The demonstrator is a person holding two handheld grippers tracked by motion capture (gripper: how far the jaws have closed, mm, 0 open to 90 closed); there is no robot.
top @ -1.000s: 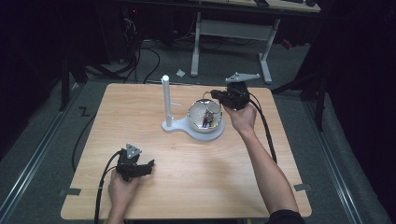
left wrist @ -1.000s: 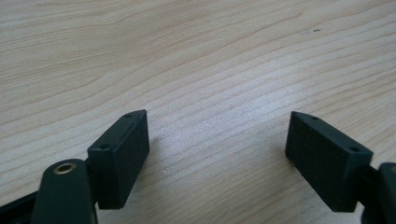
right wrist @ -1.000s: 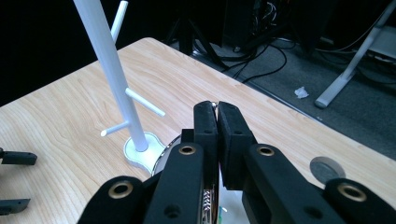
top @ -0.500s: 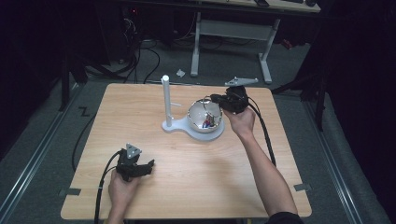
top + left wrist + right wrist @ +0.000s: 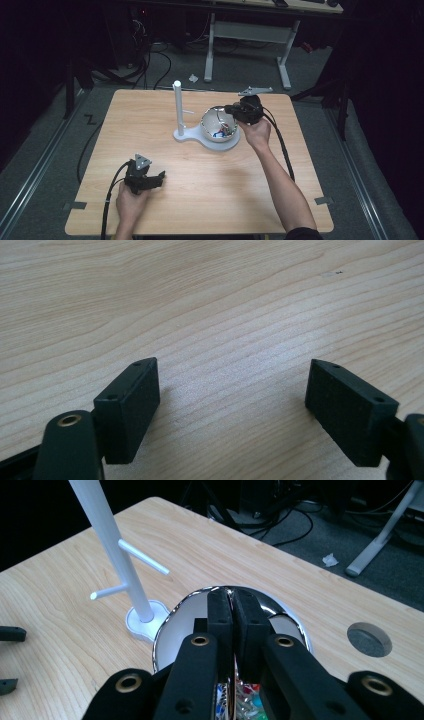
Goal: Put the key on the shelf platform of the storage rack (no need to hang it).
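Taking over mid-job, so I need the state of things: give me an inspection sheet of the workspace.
Surface: wooden table, round hole near the right gripper.
Job's things: shiny bowl on the white stand's base, colourful bits inside.
Clutter: nothing seen.
Grippers: right gripper shut on the bowl's rim; left gripper open, low over bare wood.
Cables: one trails from each gripper.
Surroundings: dark floor, desk legs, loose cables.

Left gripper point(image 5: 159, 176) rests low near the table's front edge, jaws wide apart, while the right gripper point(image 5: 229, 108), forearm extended, has its jaws pressed together.
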